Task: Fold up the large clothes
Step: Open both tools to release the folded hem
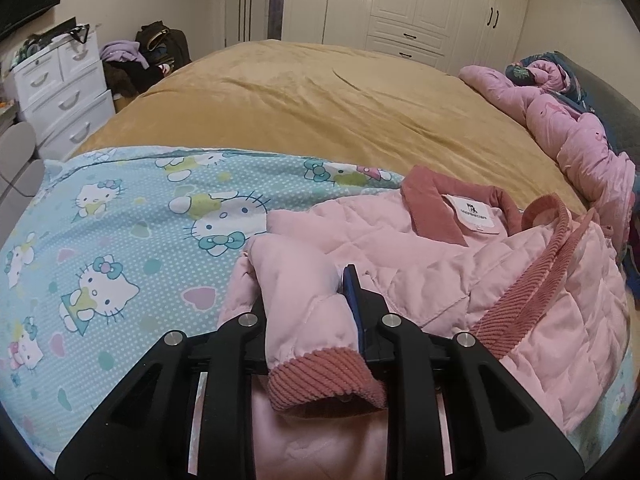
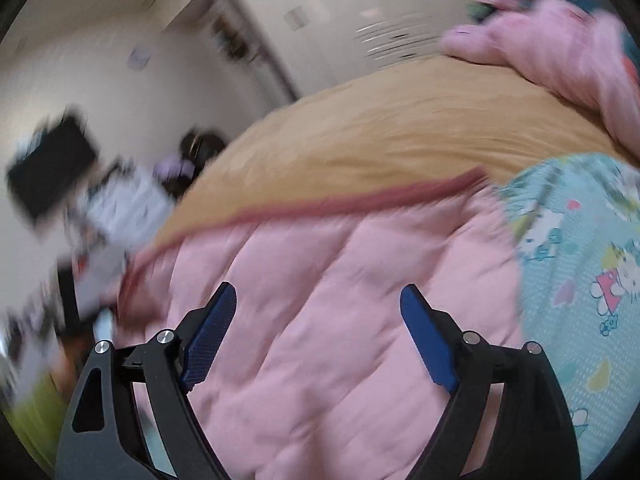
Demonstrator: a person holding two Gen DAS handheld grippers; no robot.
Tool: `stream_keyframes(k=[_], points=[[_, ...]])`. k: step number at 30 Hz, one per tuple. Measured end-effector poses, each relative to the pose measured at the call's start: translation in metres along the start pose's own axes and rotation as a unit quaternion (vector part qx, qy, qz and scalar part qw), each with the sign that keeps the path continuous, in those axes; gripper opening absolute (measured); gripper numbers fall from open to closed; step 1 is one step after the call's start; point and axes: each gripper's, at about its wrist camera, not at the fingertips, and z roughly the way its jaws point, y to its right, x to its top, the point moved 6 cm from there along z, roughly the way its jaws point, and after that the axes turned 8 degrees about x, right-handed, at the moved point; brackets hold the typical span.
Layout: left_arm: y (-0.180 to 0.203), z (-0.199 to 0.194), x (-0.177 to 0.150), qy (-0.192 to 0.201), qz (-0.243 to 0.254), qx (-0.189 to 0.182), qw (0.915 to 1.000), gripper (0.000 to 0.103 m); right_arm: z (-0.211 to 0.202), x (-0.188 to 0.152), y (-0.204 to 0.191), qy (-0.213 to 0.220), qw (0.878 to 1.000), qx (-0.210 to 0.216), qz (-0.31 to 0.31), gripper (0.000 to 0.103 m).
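A pink quilted jacket (image 1: pixel 460 264) with a dark pink corduroy collar lies on a blue Hello Kitty sheet (image 1: pixel 112 240) on the bed. My left gripper (image 1: pixel 304 284) is shut on the jacket's sleeve (image 1: pixel 308 320), just above its corduroy cuff (image 1: pixel 320 380). In the blurred right wrist view, my right gripper (image 2: pixel 318 300) is open and empty, its blue pads (image 2: pixel 428 340) spread above the jacket's pink body (image 2: pixel 320 280). The jacket's corduroy edge (image 2: pixel 320 208) runs across beyond it.
A tan blanket (image 1: pixel 320 100) covers the bed behind the sheet. A pink quilt (image 1: pixel 580 128) is bunched at the right edge. White drawers (image 1: pixel 64 92) and a pile of bags stand at the left. White wardrobes (image 1: pixel 420 8) line the back wall.
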Motion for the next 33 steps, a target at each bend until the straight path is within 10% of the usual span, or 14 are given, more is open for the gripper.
stream_keyframes(k=[7,24,33], points=[[0.005,-0.011,0.004,0.005,0.01,0.001,0.9999,0.026,0.057,-0.053,-0.015,-0.092,0.992,-0.066,-0.059,0.09],[0.04,-0.069,0.018,0.084,0.058,-0.012,0.9947,0.088,0.076,-0.057,-0.009,-0.102,0.991,-0.071,-0.058,0.098],[0.052,-0.098,0.021,0.133,0.099,-0.003,0.9862,0.094,0.068,-0.055,-0.012,-0.097,0.991,-0.066,-0.058,0.097]])
